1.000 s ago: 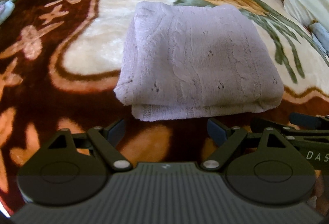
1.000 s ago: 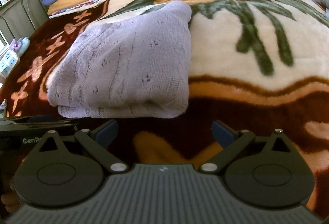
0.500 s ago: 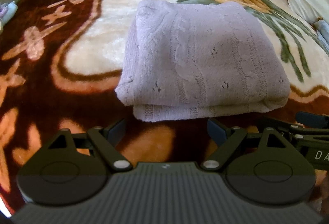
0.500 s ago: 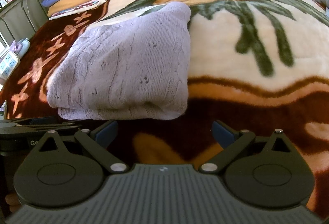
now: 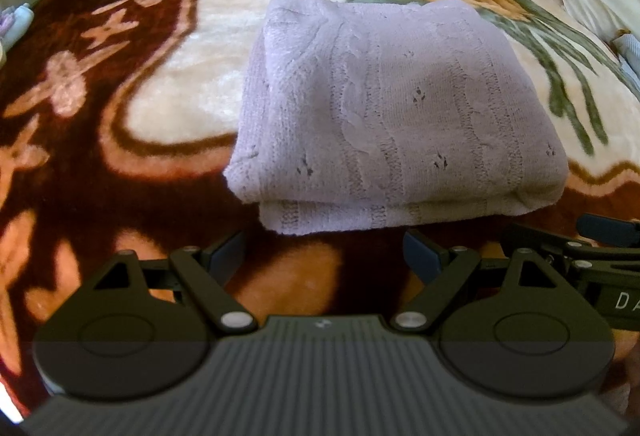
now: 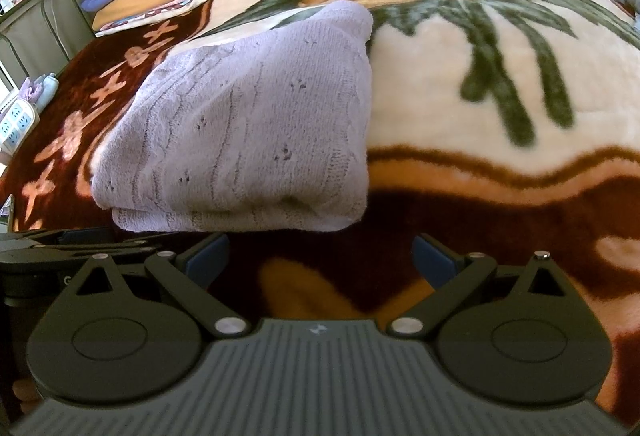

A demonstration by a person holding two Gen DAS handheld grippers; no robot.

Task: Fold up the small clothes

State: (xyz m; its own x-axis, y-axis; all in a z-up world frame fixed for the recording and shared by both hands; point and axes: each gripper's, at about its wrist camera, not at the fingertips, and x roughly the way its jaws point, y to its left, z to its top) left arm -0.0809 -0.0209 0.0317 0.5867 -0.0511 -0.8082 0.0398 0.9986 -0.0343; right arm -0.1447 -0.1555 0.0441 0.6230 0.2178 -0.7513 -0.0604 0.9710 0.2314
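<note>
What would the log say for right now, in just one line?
stage: fold looks done | lilac knit sweater: folded, lying on floral blanket | left hand-held gripper: open, empty | right hand-held gripper: open, empty

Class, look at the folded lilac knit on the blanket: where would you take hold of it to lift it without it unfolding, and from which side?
Grip the folded lilac knit at its near edge, where the layers lie stacked and the lower layer sticks out. Come in low from the front, where both open hand-held grippers, left and right, already face it, one toward each near corner, pinching all layers together. Likely holds the fold.
</note>
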